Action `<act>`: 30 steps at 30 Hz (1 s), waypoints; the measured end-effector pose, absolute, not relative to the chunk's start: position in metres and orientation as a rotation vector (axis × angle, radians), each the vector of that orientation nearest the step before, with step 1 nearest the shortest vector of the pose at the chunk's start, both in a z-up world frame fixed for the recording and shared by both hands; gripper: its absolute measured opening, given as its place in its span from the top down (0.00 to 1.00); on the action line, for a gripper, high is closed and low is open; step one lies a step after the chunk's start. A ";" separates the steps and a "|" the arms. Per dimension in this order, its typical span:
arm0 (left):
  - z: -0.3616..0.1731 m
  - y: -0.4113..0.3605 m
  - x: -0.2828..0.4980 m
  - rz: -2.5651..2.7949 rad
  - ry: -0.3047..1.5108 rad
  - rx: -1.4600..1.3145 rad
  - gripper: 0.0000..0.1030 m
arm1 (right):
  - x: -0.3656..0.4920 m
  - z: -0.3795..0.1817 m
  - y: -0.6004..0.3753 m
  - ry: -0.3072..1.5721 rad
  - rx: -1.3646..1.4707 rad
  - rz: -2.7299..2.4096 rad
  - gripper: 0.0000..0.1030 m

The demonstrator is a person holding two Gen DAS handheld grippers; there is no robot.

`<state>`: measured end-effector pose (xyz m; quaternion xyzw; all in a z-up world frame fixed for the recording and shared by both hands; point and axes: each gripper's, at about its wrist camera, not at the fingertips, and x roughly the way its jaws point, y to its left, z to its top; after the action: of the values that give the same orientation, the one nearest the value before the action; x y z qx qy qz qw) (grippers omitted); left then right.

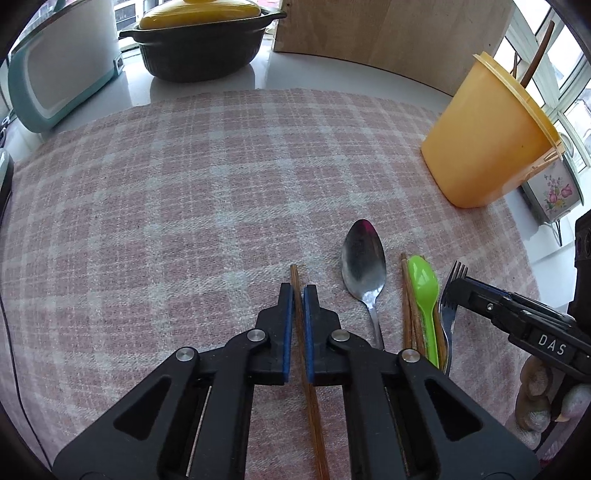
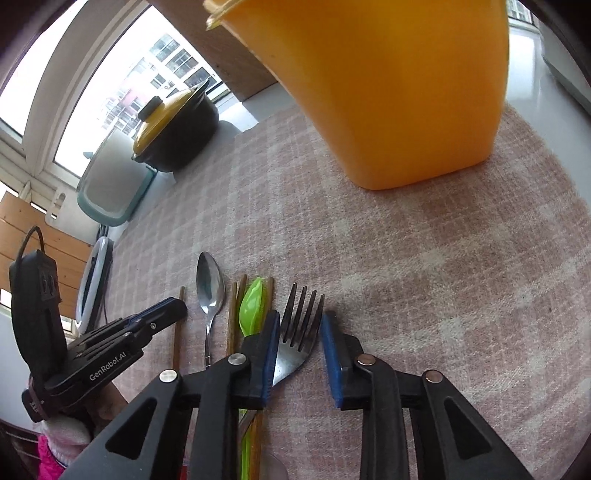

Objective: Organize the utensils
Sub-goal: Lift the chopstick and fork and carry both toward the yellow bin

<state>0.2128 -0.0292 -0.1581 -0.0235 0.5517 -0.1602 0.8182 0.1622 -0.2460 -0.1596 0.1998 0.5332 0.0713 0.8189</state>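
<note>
On the pink plaid cloth (image 1: 184, 184) my left gripper (image 1: 298, 290) is shut on a brown chopstick (image 1: 295, 273) that runs back between its blue pads. To its right lie a steel spoon (image 1: 364, 258), more brown chopsticks (image 1: 408, 295), a green plastic spoon (image 1: 423, 280) and a steel fork (image 2: 299, 332). My right gripper (image 2: 301, 317) stands open astride the fork's head, tines pointing away; the fork lies flat on the cloth. An orange cup (image 1: 487, 136) stands at the far right with a brown stick (image 1: 537, 55) in it.
A black pot with a yellow lid (image 1: 199, 44) and a teal and white appliance (image 1: 62, 70) stand behind the cloth at the left. A wooden board (image 1: 388, 29) leans at the back. A floral container (image 1: 554, 188) sits behind the cup. A hand (image 1: 535, 398) holds the right gripper.
</note>
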 end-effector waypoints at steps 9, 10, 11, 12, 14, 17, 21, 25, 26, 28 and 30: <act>-0.157 -0.021 0.207 -0.347 1.166 -0.064 0.97 | 0.172 -0.152 -0.216 1.154 0.231 0.115 0.90; -0.156 -0.021 0.206 -0.346 1.164 -0.064 0.97 | 0.173 -0.151 -0.218 1.152 0.247 0.121 0.92; -0.156 -0.019 0.206 -0.344 1.162 -0.065 0.97 | 0.173 -0.150 -0.219 1.146 0.260 0.130 0.95; -0.155 -0.018 0.205 -0.341 1.161 -0.068 0.97 | 0.173 -0.148 -0.221 1.147 0.266 0.135 0.96; -0.155 -0.015 0.205 -0.335 1.160 -0.077 0.97 | 0.172 -0.146 -0.220 1.148 0.271 0.154 0.99; -0.156 -0.012 0.205 -0.331 1.162 -0.084 0.97 | 0.173 -0.145 -0.218 1.158 0.274 0.173 1.00; -0.157 -0.013 0.206 -0.345 1.166 -0.073 0.97 | 0.176 -0.148 -0.208 1.187 0.229 0.199 0.99; -0.157 -0.015 0.207 -0.348 1.174 -0.056 0.97 | 0.181 -0.154 -0.206 1.221 0.203 0.197 0.99; -0.157 -0.016 0.207 -0.350 1.174 -0.051 0.97 | 0.181 -0.155 -0.206 1.225 0.203 0.201 0.99; -0.157 -0.019 0.207 -0.353 1.168 -0.029 0.97 | 0.181 -0.153 -0.209 1.223 0.214 0.206 1.00; -0.155 -0.018 0.206 -0.351 1.165 -0.041 0.97 | 0.178 -0.148 -0.213 1.214 0.229 0.217 1.00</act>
<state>0.2055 -0.0177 -0.1549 -0.0194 0.5471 -0.1651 0.8204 0.1782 -0.2129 -0.1476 0.1070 0.5678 0.1015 0.8098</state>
